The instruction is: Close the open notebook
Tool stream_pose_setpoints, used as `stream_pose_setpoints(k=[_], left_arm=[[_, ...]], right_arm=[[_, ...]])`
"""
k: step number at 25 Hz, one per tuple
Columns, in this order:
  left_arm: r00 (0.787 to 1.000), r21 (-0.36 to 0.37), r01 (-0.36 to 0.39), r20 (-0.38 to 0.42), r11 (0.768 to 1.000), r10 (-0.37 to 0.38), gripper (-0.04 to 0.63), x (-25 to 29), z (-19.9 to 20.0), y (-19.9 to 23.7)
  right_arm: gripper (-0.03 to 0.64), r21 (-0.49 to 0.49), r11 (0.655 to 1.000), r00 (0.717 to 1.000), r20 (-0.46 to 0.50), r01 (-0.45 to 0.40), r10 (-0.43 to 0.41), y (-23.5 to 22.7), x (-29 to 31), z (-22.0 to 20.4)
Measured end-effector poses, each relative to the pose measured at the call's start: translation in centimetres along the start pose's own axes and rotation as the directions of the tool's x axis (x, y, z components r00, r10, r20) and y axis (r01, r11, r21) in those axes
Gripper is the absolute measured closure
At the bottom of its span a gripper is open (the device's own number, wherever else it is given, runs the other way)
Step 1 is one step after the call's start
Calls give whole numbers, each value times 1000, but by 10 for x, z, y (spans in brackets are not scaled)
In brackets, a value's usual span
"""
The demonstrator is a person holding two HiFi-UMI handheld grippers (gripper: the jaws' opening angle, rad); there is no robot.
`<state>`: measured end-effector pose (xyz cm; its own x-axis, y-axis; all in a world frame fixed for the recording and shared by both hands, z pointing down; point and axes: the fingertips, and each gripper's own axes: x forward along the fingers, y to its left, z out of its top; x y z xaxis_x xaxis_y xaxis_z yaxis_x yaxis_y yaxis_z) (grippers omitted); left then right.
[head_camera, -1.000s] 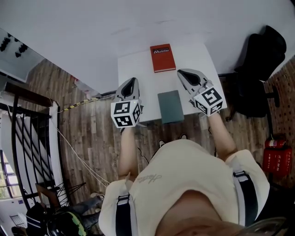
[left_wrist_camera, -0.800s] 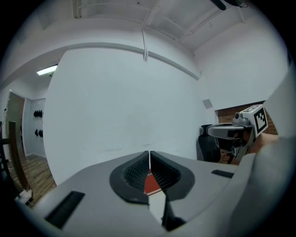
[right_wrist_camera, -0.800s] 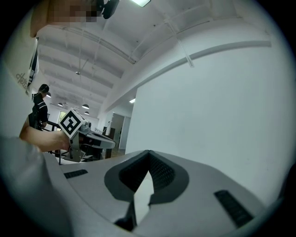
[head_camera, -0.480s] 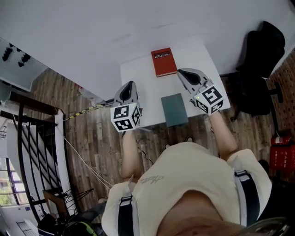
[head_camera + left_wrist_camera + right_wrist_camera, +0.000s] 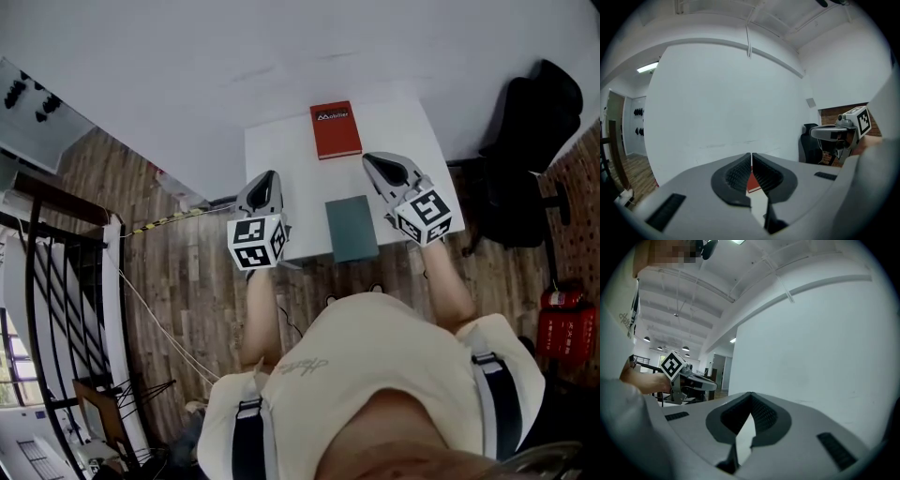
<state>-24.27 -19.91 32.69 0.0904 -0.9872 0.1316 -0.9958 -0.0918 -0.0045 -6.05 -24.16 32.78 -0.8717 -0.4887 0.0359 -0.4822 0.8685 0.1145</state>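
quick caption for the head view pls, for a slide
Shut left gripper and shut right gripper flank a closed teal notebook on a white table, red book beyond.

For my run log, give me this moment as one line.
left tool: shut, empty | right tool: shut, empty | teal notebook: closed, on white table between tools | red book: farther back

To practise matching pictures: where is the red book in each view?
Head view: red book at the table's far edge, top centre.
Left gripper view: red sliver low centre, behind the shut left tool.
Right gripper view: not in it.
Shared landmark: the white wall.
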Motion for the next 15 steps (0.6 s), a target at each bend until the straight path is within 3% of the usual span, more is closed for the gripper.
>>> stream_pose_setpoints(k=[15], left_arm=[[1000, -13, 16, 6, 1000, -15, 571, 46, 2, 9]], right_arm=[[611, 13, 1000, 1000, -10, 16, -16, -37, 29, -2]])
